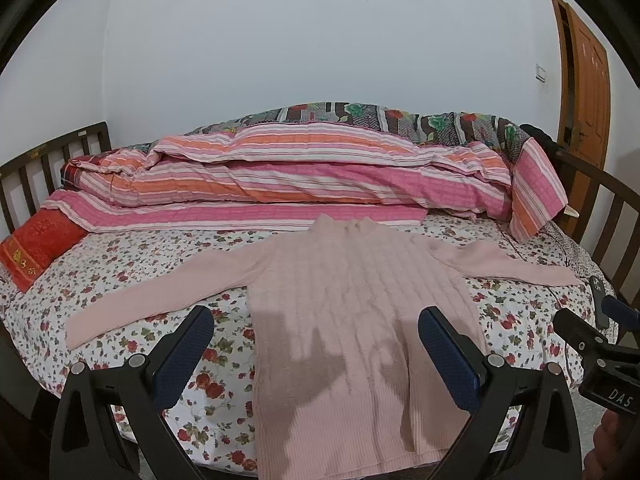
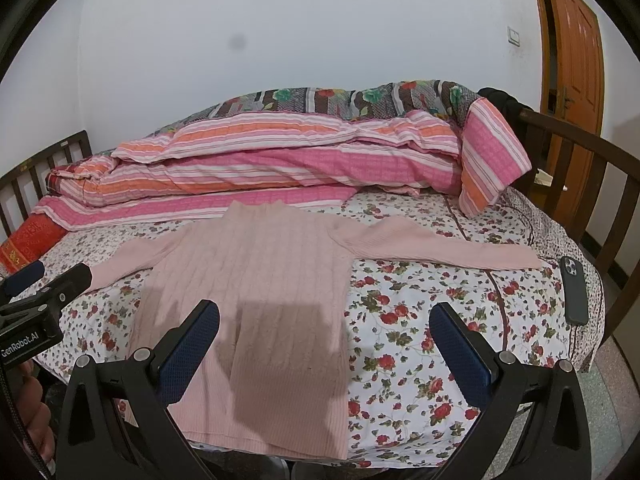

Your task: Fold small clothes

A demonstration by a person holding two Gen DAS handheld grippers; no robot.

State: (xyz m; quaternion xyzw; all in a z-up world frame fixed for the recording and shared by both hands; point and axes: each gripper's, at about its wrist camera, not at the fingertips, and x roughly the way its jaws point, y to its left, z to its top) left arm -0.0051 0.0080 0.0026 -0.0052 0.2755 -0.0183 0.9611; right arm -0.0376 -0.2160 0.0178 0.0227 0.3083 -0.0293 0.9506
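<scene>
A pale pink ribbed sweater (image 1: pixel 352 320) (image 2: pixel 256 304) lies flat and face up on the floral bedsheet (image 1: pixel 132 272) (image 2: pixel 420 320), both sleeves spread out sideways, its hem at the bed's near edge. My left gripper (image 1: pixel 316 332) hovers open above the sweater's lower body, holding nothing. My right gripper (image 2: pixel 324 328) is open too, over the sweater's right side and the sheet beside it. Each gripper shows at the edge of the other's view, the right gripper (image 1: pixel 600 352) and the left gripper (image 2: pixel 40 292), held by a hand.
A rolled striped pink and orange quilt (image 1: pixel 312 176) (image 2: pixel 280 160) fills the back of the bed. A red pillow (image 1: pixel 36 248) lies at the left. A dark phone (image 2: pixel 574 290) rests near the right edge. Wooden bed rails (image 2: pixel 592 184) flank both ends; an orange door (image 2: pixel 576 48) stands at the right.
</scene>
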